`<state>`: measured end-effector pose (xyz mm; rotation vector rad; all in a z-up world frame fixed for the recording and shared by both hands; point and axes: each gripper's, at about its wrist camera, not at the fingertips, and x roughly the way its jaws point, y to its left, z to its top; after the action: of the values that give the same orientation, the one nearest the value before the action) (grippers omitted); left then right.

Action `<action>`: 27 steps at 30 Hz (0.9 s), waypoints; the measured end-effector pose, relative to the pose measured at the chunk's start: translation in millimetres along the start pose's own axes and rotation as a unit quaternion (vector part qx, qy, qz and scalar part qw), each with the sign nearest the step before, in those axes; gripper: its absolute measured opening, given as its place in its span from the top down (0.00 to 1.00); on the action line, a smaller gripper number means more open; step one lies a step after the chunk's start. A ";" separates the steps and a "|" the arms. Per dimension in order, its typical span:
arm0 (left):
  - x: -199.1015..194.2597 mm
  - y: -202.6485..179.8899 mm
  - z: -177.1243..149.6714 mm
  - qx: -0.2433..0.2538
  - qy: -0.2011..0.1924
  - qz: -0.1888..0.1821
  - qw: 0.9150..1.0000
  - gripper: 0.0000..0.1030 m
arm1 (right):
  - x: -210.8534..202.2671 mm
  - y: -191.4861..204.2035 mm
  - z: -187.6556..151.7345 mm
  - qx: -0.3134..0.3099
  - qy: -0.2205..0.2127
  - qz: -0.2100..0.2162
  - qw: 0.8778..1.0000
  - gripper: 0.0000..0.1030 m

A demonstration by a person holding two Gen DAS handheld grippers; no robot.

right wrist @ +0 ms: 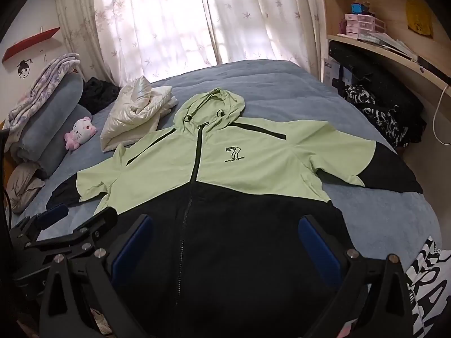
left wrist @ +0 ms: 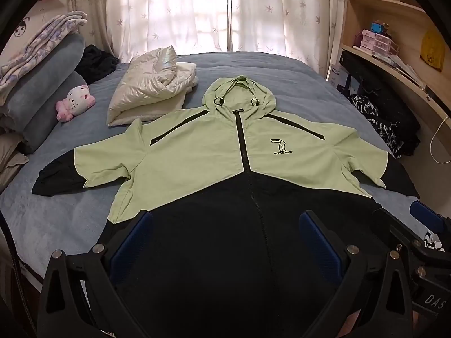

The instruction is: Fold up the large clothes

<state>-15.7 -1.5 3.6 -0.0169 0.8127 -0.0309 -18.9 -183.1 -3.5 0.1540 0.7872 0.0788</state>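
Observation:
A light green and black hooded zip jacket [left wrist: 197, 163] lies flat, front up, on the blue bed, sleeves spread out to both sides, hood pointing toward the window. It also shows in the right wrist view [right wrist: 225, 169]. My left gripper [left wrist: 225, 222] is open, hovering above the black lower part of the jacket, holding nothing. My right gripper [right wrist: 225, 222] is open too, above the same black hem area, empty. The right gripper's fingers [left wrist: 422, 217] show at the right edge of the left wrist view; the left gripper's fingers [right wrist: 56, 211] show at the left edge of the right wrist view.
A folded cream puffy jacket [left wrist: 152, 90] lies beyond the left shoulder. A pink cat plush [left wrist: 76, 101] and rolled grey blankets [left wrist: 48, 84] sit at the left. Dark patterned clothes [left wrist: 377, 124] hang off the bed's right side below wooden shelves [left wrist: 394, 28]. Curtains [left wrist: 225, 11] behind.

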 end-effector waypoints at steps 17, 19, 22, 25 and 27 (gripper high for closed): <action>-2.7 5.3 1.6 -0.004 0.002 -0.002 1.000 0.01 | -2.1 1.4 -1.8 0.014 0.009 0.024 1.000 0.05; -2.8 6.1 1.3 -0.003 0.002 -0.001 1.000 0.01 | -1.2 1.0 -2.2 0.016 0.014 0.025 0.999 0.05; -4.8 6.1 1.2 -0.001 0.004 0.003 1.000 0.01 | -0.2 0.6 -2.4 0.017 0.017 0.026 0.999 0.05; -6.7 4.8 1.2 0.000 0.004 0.009 1.000 0.01 | -0.9 0.8 -2.1 0.015 0.018 0.026 0.999 0.05; -8.7 3.8 0.5 0.002 0.003 0.017 1.000 0.01 | -1.4 1.1 -2.0 0.011 0.019 0.024 0.999 0.05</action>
<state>-21.2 2.6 10.2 0.0013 0.8179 -0.0015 -21.3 -181.9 -3.6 0.1928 0.8231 0.1190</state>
